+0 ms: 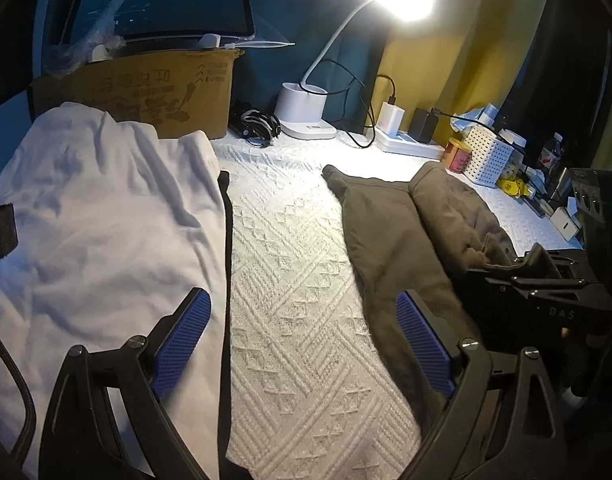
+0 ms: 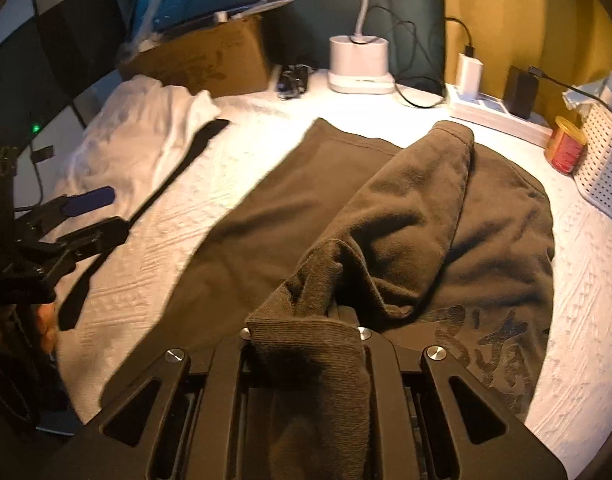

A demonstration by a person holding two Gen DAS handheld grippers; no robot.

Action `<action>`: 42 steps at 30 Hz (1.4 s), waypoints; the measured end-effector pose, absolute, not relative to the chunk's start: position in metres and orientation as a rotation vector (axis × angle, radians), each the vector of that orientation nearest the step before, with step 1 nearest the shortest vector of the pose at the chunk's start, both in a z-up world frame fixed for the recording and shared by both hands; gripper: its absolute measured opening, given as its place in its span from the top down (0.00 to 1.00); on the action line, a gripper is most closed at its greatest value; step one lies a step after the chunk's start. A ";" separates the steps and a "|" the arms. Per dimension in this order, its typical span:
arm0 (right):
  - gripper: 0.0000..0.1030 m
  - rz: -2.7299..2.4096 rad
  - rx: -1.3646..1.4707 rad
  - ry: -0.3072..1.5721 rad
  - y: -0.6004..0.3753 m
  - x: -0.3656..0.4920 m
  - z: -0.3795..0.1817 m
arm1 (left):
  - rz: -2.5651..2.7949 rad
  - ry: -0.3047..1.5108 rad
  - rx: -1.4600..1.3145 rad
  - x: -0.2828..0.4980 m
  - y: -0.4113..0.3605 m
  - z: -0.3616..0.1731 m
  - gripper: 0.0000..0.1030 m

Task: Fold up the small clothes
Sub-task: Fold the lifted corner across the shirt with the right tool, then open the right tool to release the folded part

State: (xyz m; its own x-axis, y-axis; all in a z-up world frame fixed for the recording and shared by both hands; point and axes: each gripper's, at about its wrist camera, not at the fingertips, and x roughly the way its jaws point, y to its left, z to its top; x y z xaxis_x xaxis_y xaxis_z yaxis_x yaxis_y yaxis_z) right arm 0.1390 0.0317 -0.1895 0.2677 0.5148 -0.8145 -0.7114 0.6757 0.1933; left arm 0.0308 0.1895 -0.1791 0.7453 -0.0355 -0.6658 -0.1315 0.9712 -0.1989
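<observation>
Right gripper (image 2: 306,320): its fingers are hidden under a ribbed cuff of the brown sweatshirt (image 2: 386,216); it pinches that cuff and holds the sleeve lifted in a hump over the garment's body. From the left wrist view it shows as a black frame (image 1: 546,280) at the right edge with brown cloth bunched in it.
Left gripper (image 1: 302,344): spread wide, its blue pads (image 1: 186,340) apart with nothing between them, hanging over bare cloth between the two garments. In the right wrist view it shows at the far left (image 2: 94,212).
Brown sweatshirt: lies flat on the white textured cover (image 1: 298,300) of the counter, right of centre, with a dark printed character (image 2: 486,344) near the lower right of its body.
White garment (image 1: 98,220): spread on the left side of the counter, well apart from the brown one, with a black strip (image 1: 226,260) along its right edge.
Back of counter: a cardboard box (image 1: 146,96) with a tablet (image 1: 162,4) on top, a lit desk lamp (image 1: 306,112) on a white base, a power strip (image 1: 406,142) with chargers.
Right edge: a red and gold tin (image 1: 460,156) beside a white perforated basket (image 1: 488,156).
Person: a bit of a hand (image 2: 46,320) shows below the left gripper.
</observation>
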 end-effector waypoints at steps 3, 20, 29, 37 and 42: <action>0.84 0.900 -0.233 1.010 0.038 0.129 -0.185 | 0.058 0.724 -0.239 0.026 0.189 -0.178 0.10; 0.42 1.148 -0.337 1.040 0.052 0.036 -0.183 | 0.085 0.706 -0.191 0.008 0.178 -0.162 0.10; 0.42 1.103 -0.284 0.942 0.015 0.041 -0.158 | 0.059 0.734 -0.142 0.025 0.150 -0.156 0.10; 0.42 0.928 -0.218 0.910 -0.033 0.093 -0.155 | 0.010 0.785 -0.076 0.064 0.116 -0.155 0.10; 0.42 0.861 -0.178 0.918 -0.061 0.122 -0.162 | -0.029 0.810 -0.025 0.094 0.095 -0.153 0.10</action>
State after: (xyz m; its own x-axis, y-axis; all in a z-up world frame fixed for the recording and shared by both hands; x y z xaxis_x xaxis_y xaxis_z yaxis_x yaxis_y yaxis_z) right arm 0.1219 -0.0605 -0.1623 0.3092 0.5758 -0.7569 -0.7187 0.6627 0.2105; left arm 0.0940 0.0947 -0.1527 0.6891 -0.0357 -0.7238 0.0164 0.9993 -0.0337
